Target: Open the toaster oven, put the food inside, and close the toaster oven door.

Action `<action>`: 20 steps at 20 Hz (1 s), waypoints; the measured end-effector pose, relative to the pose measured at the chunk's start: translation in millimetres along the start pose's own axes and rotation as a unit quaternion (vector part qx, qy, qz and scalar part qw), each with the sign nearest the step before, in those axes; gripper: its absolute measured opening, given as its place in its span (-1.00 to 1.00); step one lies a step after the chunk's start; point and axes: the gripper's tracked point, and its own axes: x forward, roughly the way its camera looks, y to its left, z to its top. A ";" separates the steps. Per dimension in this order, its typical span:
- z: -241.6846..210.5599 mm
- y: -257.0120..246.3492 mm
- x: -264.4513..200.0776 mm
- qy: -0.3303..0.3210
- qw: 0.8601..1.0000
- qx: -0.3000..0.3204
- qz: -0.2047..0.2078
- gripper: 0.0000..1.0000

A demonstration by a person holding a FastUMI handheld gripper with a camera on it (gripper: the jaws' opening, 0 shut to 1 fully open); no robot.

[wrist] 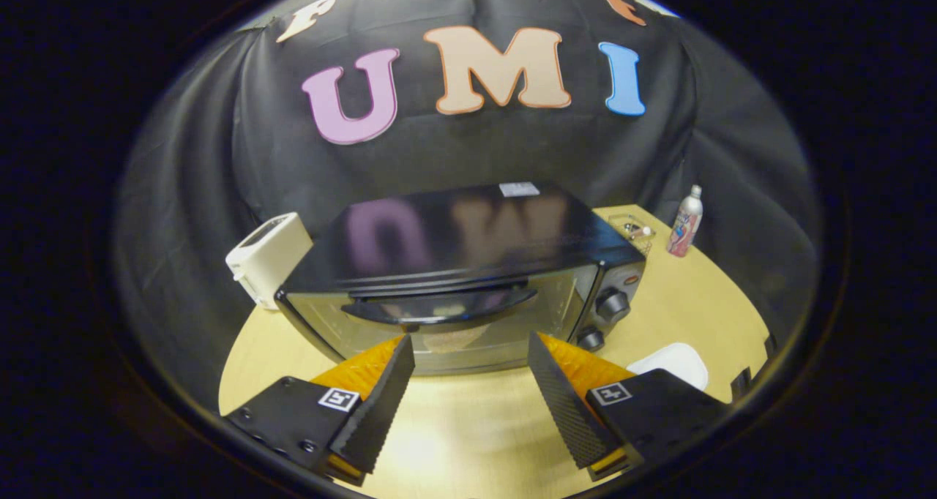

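A black toaster oven (468,243) stands on the wooden table (681,309), just ahead of my fingers. Its glass door (454,331) is closed, with a dark curved handle (439,307) along the top edge. Two knobs (612,305) sit on its right panel. My gripper (471,353) is open, with nothing between the fingers, a little below and in front of the door handle. A white plate (673,364) lies on the table beside the right finger; I cannot tell what is on it.
A white pop-up toaster (269,257) stands to the left of the oven. A spray can (685,222) and a small clear container (635,232) stand behind the oven on the right. Black cloth walls close in the booth behind.
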 end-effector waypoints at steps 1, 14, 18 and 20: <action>9.5 -1.5 -6.9 -0.012 1.000 -0.004 0.000 0.97; 228.8 -0.2 -101.3 -0.227 0.974 0.000 0.020 0.97; 266.6 4.6 -118.1 -0.243 0.970 -0.011 0.026 0.97; 279.5 12.3 -122.8 -0.247 0.968 -0.018 0.031 0.97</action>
